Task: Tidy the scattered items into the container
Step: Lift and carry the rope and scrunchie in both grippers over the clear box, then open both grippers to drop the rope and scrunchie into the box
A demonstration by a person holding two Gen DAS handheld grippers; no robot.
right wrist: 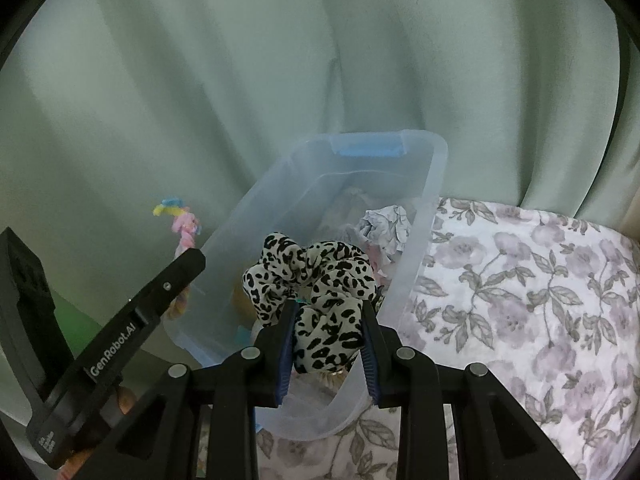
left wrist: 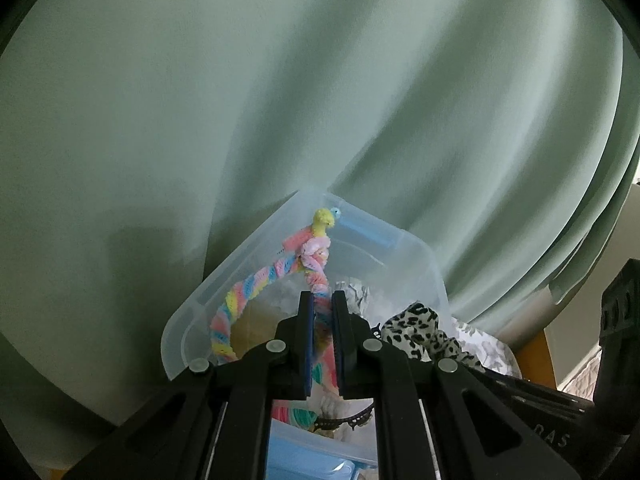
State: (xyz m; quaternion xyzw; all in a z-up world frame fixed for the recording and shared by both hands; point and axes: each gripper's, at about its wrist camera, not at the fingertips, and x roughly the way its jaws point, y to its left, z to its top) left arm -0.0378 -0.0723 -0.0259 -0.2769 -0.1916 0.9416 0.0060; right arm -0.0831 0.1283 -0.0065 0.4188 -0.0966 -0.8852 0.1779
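Note:
A clear plastic bin [right wrist: 424,216] with a blue latch stands on a floral cloth [right wrist: 520,288]; it also shows in the left wrist view [left wrist: 424,264]. My left gripper [left wrist: 322,300] is shut on a pastel rainbow twisted rope [left wrist: 256,284] and holds it above the bin's left side. The rope shows in the right wrist view [right wrist: 185,228]. My right gripper [right wrist: 329,308] is shut on a leopard-print scrunchie [right wrist: 312,276] above the bin's near end. The scrunchie appears in the left wrist view [left wrist: 420,328].
Crumpled paper [right wrist: 386,222] and other small items lie inside the bin. A pale green curtain [right wrist: 280,60] hangs close behind. The left gripper's black body [right wrist: 120,332] sits at the left of the right wrist view.

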